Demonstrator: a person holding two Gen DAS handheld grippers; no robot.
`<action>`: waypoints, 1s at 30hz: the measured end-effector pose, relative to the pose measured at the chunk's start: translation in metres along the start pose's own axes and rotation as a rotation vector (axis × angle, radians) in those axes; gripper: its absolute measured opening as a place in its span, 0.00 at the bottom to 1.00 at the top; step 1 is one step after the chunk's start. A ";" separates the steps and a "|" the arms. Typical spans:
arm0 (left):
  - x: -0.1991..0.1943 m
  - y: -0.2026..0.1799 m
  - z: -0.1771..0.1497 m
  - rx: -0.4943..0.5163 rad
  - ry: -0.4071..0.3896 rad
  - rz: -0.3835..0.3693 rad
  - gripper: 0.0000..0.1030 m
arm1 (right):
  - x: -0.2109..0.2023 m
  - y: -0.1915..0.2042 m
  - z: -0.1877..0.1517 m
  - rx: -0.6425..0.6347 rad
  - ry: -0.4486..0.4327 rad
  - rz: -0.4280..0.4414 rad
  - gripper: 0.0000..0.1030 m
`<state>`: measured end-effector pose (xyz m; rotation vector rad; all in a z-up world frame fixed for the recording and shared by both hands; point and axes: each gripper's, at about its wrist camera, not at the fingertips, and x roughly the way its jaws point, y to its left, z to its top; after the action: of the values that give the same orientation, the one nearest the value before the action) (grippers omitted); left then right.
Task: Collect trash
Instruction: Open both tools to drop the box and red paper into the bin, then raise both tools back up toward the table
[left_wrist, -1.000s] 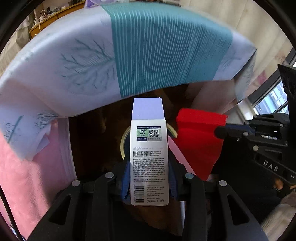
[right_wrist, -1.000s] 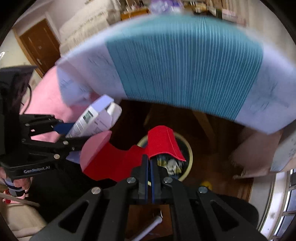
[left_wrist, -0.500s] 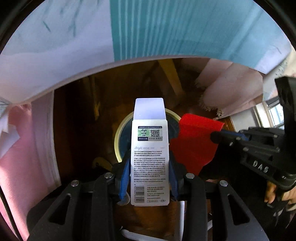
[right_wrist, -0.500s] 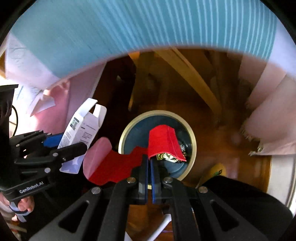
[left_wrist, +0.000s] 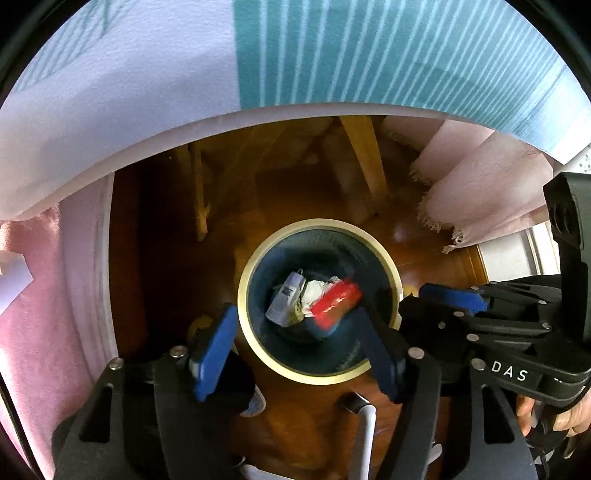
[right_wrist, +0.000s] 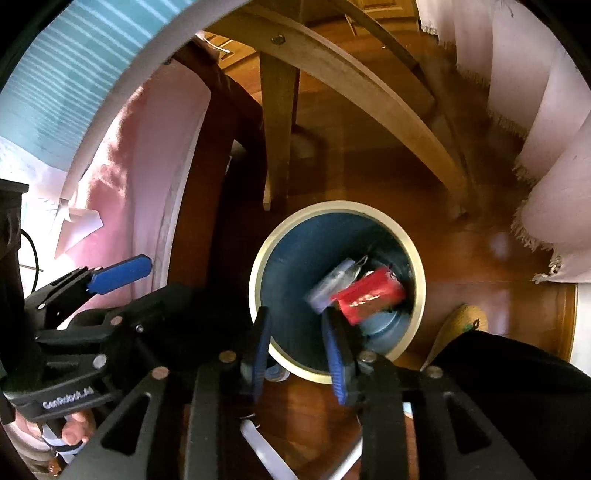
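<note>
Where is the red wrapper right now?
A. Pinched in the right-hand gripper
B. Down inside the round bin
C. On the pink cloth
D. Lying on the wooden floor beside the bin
B: the red wrapper lies inside the bin next to the white box, while the right gripper and left gripper both hang open and empty above the rim.

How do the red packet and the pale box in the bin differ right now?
The red packet is bright red and glossy; the pale box is greyish white. The red packet lies on the right side of the bin, the pale box to its left. Both are blurred and lie inside the bin, below two open claws.
</note>
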<state>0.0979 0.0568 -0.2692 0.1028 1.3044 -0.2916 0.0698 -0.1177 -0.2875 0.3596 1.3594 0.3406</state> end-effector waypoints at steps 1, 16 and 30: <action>-0.001 -0.001 0.000 -0.003 -0.001 -0.001 0.64 | 0.000 0.001 0.001 0.001 -0.001 -0.001 0.28; -0.012 0.004 -0.007 -0.058 -0.031 -0.024 0.76 | -0.010 -0.001 0.000 0.004 -0.053 -0.064 0.28; -0.101 0.011 -0.007 -0.049 -0.098 -0.039 0.99 | -0.079 0.030 -0.003 -0.170 -0.100 -0.181 0.40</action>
<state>0.0710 0.0848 -0.1755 0.0216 1.2165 -0.2946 0.0520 -0.1251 -0.2053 0.1095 1.2450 0.2814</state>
